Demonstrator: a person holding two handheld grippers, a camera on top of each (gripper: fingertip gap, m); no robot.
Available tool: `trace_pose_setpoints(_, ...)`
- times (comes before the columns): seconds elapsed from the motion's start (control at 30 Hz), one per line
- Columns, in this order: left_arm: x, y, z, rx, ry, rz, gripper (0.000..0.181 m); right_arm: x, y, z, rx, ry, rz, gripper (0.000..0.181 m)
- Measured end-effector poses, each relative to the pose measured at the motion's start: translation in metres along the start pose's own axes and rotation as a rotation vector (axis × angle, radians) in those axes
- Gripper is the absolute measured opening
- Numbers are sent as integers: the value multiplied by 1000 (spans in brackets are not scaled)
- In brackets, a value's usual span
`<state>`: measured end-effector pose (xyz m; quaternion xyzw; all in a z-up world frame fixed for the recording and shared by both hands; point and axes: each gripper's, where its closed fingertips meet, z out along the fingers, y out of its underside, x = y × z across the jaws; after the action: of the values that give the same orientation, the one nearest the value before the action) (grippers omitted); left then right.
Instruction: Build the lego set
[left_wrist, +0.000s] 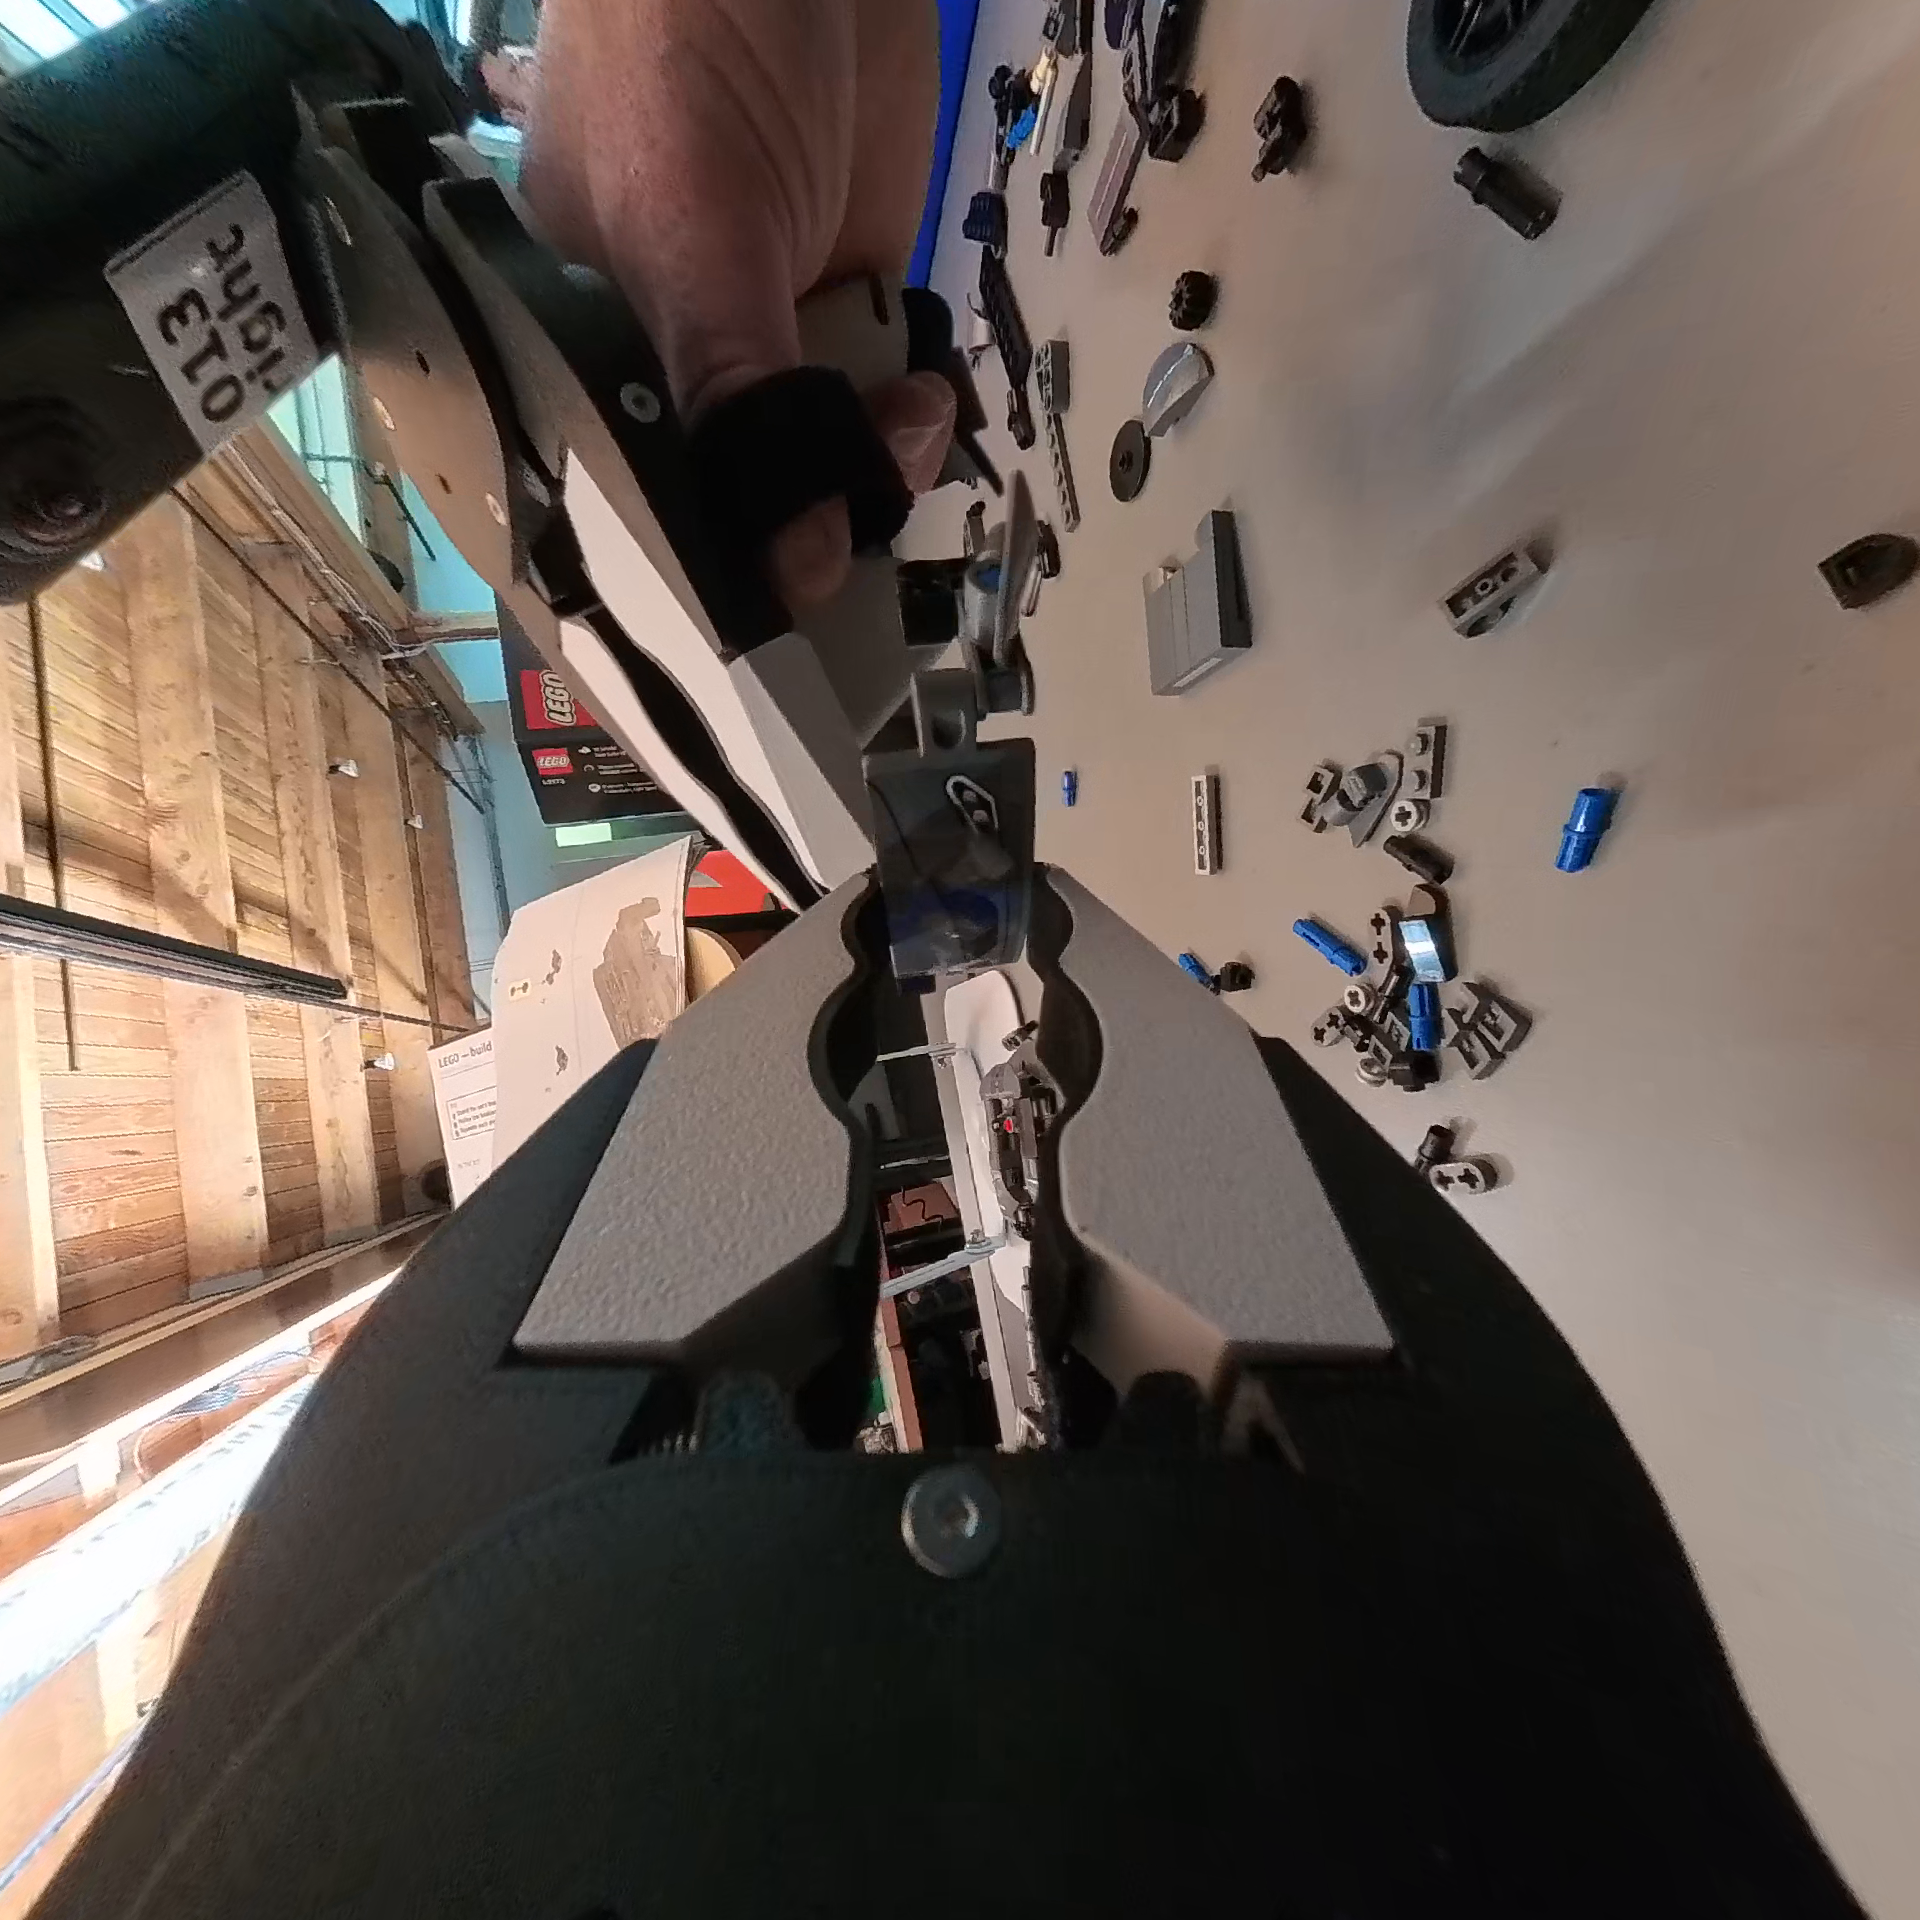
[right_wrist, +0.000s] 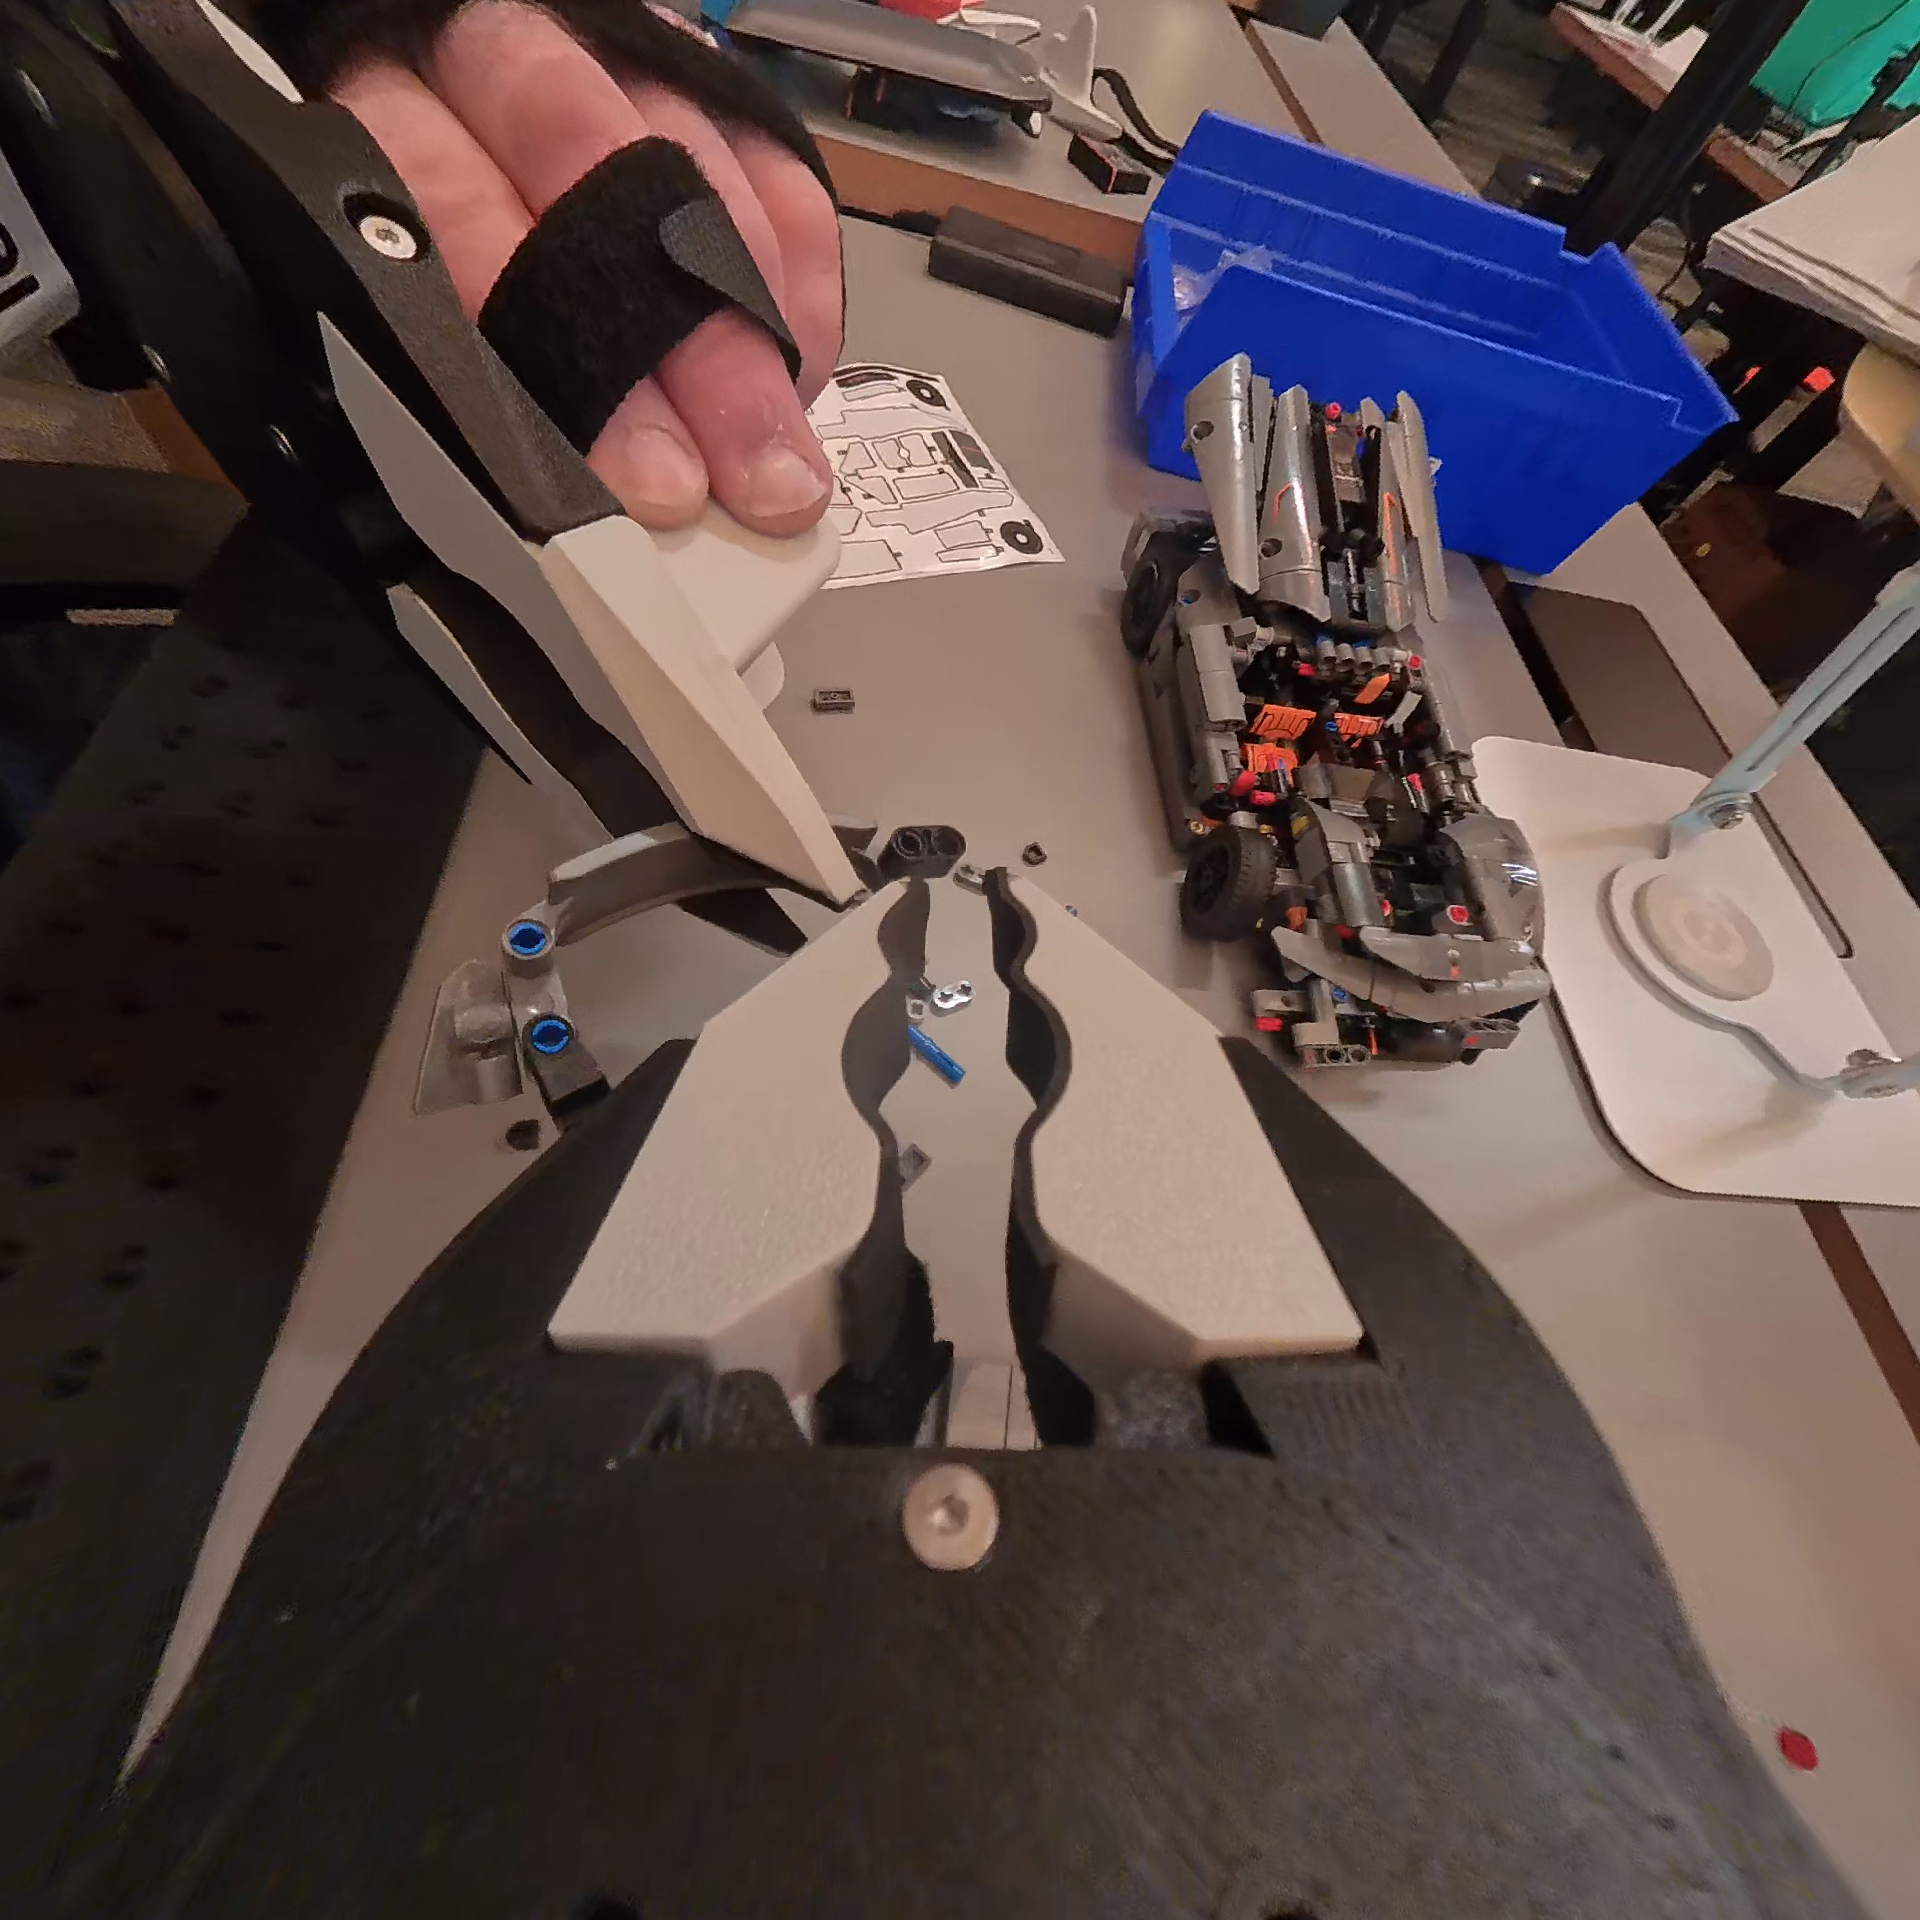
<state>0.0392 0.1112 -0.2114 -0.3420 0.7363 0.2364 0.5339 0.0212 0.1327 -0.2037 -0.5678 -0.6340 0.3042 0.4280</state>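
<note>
Grey curved subassembly (right_wrist: 623, 883) far left in the right wrist view, two blue pins (right_wrist: 530, 940) facing the camera. Held by left gripper (left_wrist: 951, 902), jaws clenched on a dark panel (left_wrist: 951, 831) at one end. Long axis running roughly left to right, pointing toward the other tool's tips.

Next along: black two-hole connector (right_wrist: 921, 847), just beyond right gripper (right_wrist: 954, 883) and a touch left of its centreline. Unclear whether seated on the subassembly or lying loose on the table (right_wrist: 1039, 675).

Right jaws parted by a narrow gap, nothing between them. Loose blue axle (right_wrist: 935, 1051) on the table showing through that gap.

Further right, well apart: part-built car (right_wrist: 1340, 810), nose toward the camera, blue bin (right_wrist: 1455, 343) behind it.

Judgement: next move hinges on the connector lying almost straight ahead of the right jaws, holes side by side across them. Right gripper nearer, so probably a short forward reach with a slight leftward correction, left hand steadying.
</note>
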Motion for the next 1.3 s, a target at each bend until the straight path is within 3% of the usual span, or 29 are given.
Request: trace_pose_setpoints(1.3,-2,-6,-2,14,-18,23,22,1,3,5,0,-19,49,11)
